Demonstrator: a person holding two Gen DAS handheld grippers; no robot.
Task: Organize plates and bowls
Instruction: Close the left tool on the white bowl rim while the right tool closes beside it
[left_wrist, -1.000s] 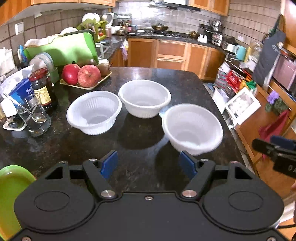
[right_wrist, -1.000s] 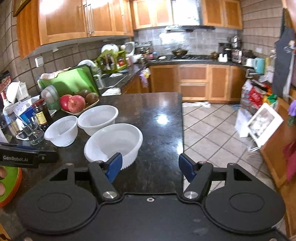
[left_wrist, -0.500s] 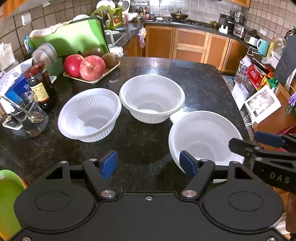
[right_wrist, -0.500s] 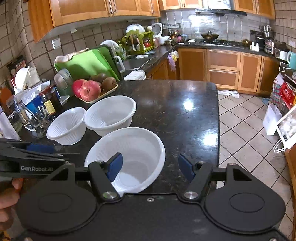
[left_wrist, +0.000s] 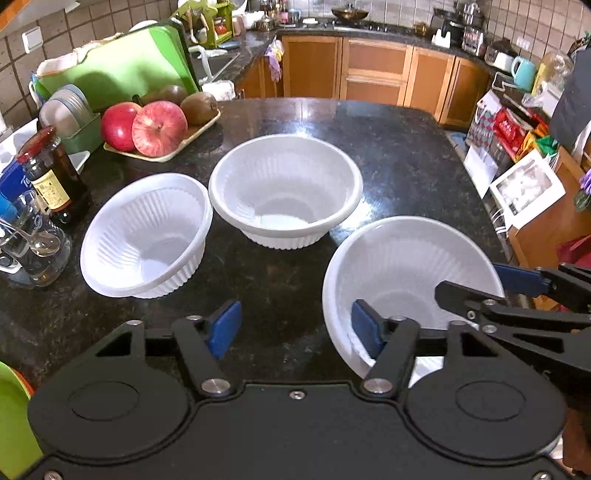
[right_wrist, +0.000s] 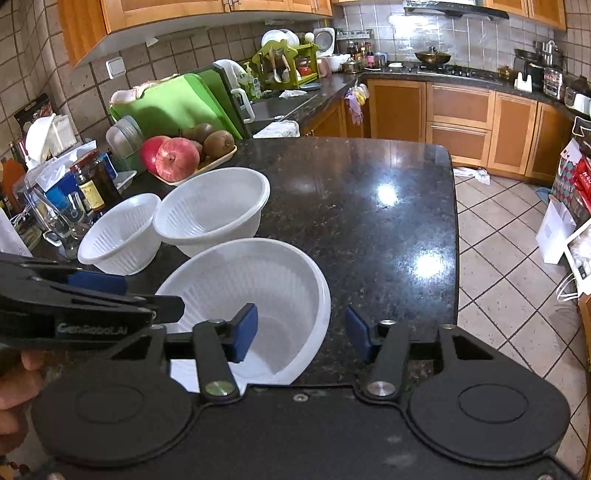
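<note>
Three white bowls are being seen on the dark counter (right_wrist: 369, 221), all mouth-up, round, no long axis to speak of. The near bowl (right_wrist: 258, 295) is sitting by the counter's right front edge, tilted a little. The middle bowl (left_wrist: 284, 192) is upright behind it, well apart. The left bowl (left_wrist: 144, 236) is tipped, mouth leaning toward the camera, rim just beside or touching the middle bowl's rim; which one cannot be told.

The right gripper (right_wrist: 301, 334) is being held wide open, nothing gripped; its left pad is inside the near bowl, its right pad outside, so the rim is being straddled, contact not clear. The left gripper (left_wrist: 297, 326) is also being held wide open and empty, over bare counter, its right pad at the near bowl's left rim.

A fruit tray (left_wrist: 159, 155) with apples and a dark jar (left_wrist: 51, 173) are being seen at far left.
</note>
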